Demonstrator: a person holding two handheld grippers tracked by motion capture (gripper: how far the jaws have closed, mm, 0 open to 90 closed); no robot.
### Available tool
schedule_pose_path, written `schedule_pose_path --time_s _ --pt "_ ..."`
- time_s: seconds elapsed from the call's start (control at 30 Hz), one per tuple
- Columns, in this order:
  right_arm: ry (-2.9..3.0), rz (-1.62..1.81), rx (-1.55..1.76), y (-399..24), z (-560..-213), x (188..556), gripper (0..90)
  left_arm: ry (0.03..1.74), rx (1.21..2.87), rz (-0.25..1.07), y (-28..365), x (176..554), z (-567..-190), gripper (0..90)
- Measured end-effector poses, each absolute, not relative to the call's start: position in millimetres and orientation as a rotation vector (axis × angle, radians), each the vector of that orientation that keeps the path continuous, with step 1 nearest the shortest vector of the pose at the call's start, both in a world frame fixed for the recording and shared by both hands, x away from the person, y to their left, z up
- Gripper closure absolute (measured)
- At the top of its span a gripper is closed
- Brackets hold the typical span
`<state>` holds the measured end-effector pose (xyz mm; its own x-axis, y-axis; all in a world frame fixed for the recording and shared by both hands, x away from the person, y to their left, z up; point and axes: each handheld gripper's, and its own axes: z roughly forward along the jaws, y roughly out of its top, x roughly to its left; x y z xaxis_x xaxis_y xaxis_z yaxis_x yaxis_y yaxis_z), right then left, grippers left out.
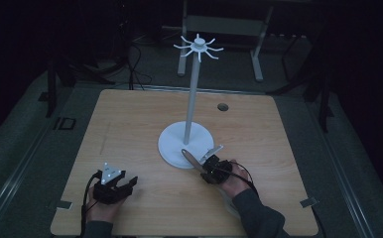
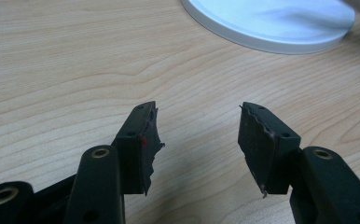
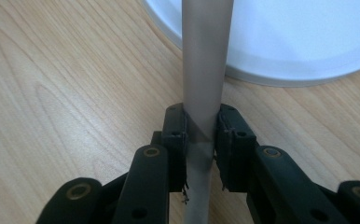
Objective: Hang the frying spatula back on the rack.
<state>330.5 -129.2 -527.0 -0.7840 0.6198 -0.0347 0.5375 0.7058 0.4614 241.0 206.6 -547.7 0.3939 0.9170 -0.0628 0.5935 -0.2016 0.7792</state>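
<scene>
Clamping a grey handle (image 3: 205,84), the right hand-held gripper (image 3: 201,135) nears the stand's base (image 3: 308,42); the left hand-held gripper (image 2: 197,140) gapes empty.

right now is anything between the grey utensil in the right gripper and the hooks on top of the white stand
Nothing visible. The right gripper holds the grey utensil over the stand's base; open air lies between it and the hooks.

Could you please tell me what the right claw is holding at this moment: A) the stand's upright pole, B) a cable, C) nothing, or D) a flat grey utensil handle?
D: in the right gripper view the right claw is clamped on a flat grey handle, near the white stand base.
</scene>
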Motion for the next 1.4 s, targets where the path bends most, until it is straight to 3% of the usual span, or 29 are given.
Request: schedule_pose_path --time_s 1.4 --pt "2.458 1.014 0.959 -160 -480 314 75.0 1.302 1.897 0.552 207 241 -548 47.2"
